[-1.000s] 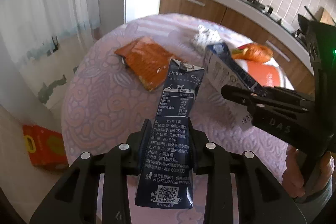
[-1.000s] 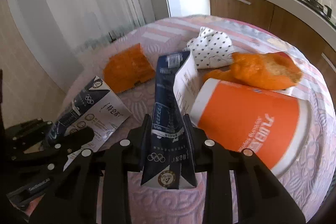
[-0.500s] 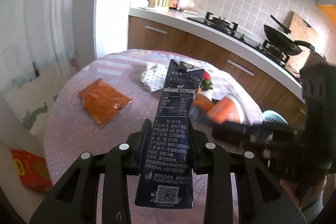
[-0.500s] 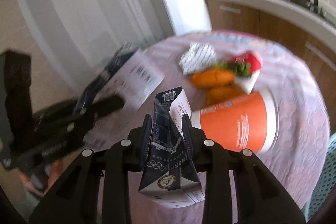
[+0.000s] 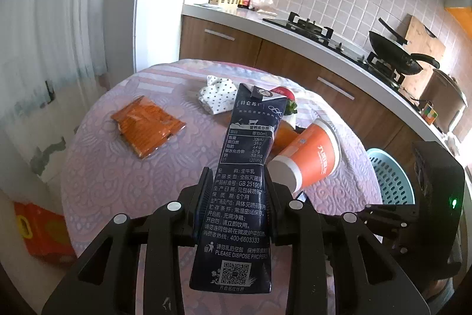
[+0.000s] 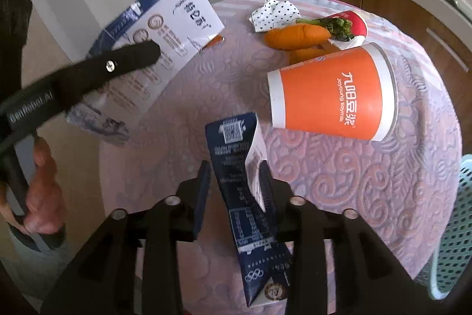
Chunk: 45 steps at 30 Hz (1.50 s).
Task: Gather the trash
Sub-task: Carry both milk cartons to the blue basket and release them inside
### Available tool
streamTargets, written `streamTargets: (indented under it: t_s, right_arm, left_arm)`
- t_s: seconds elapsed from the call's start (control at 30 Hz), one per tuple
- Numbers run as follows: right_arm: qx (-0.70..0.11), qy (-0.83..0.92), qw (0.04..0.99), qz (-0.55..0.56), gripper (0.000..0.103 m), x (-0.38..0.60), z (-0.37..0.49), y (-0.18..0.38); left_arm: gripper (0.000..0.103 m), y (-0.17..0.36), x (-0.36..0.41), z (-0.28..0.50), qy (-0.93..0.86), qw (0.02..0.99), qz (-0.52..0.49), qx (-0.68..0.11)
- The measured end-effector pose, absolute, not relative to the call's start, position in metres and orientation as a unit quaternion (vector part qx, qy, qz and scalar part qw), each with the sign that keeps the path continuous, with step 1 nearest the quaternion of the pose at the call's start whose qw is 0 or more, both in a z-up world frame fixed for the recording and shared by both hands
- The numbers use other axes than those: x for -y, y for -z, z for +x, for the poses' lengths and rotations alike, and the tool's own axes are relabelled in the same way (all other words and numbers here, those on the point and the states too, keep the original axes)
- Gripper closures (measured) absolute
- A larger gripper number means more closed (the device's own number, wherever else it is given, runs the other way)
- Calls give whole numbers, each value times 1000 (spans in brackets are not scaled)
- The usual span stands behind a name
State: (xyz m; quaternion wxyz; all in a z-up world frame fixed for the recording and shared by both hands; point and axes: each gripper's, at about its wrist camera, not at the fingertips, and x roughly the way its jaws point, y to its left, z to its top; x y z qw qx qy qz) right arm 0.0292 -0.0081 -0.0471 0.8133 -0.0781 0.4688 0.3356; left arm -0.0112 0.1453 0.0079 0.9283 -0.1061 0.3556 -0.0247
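My left gripper (image 5: 237, 188) is shut on a dark blue milk carton (image 5: 244, 164) and holds it above the round table (image 5: 97, 167); the same carton shows in the right wrist view (image 6: 165, 49). My right gripper (image 6: 234, 182) has its jaws parted, and a second blue carton (image 6: 242, 182) hangs tilted between them, touching the right finger (image 6: 264, 185). On the table lie an orange paper cup (image 6: 330, 96), a carrot (image 6: 298, 36), a dotted wrapper (image 6: 274, 14) and an orange snack bag (image 5: 147, 129).
A light blue basket (image 5: 389, 179) stands by the table's right side, also in the right wrist view (image 6: 454, 226). A kitchen counter with a stove (image 5: 312, 25) runs behind. A red box (image 5: 41, 229) lies on the floor at left.
Both grippers have risen above the table with their cartons. The right jaws have parted, and its carton has tilted and slipped lower. The right gripper has swung toward the basket side.
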Motion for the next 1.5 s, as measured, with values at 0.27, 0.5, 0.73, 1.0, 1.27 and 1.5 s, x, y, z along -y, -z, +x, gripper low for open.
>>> streamTargets:
  t_s: [0.27, 0.5, 0.73, 1.0, 1.27, 1.5]
  right_arm:
    - [-457, -322, 823, -98, 82, 25, 12, 46]
    - [-394, -301, 867, -54, 82, 81, -1, -3]
    - [-368, -204, 907, 16, 82, 177, 25, -22]
    - [-377, -102, 917, 87, 82, 276, 50, -5]
    - [-426, -26, 893, 139, 82, 339, 77, 47]
    - [-466, 20, 869, 162, 81, 366, 87, 88]
  left_arm:
    - [73, -10, -135, -13, 37, 927, -106, -357]
    - [73, -34, -102, -7, 79, 936, -91, -331]
    - [73, -36, -20, 32, 142, 926, -53, -346]
    - [73, -13, 84, 82, 218, 890, -27, -400]
    - [73, 34, 160, 115, 268, 855, -20, -444]
    - [72, 67, 189, 131, 296, 832, -27, -469]
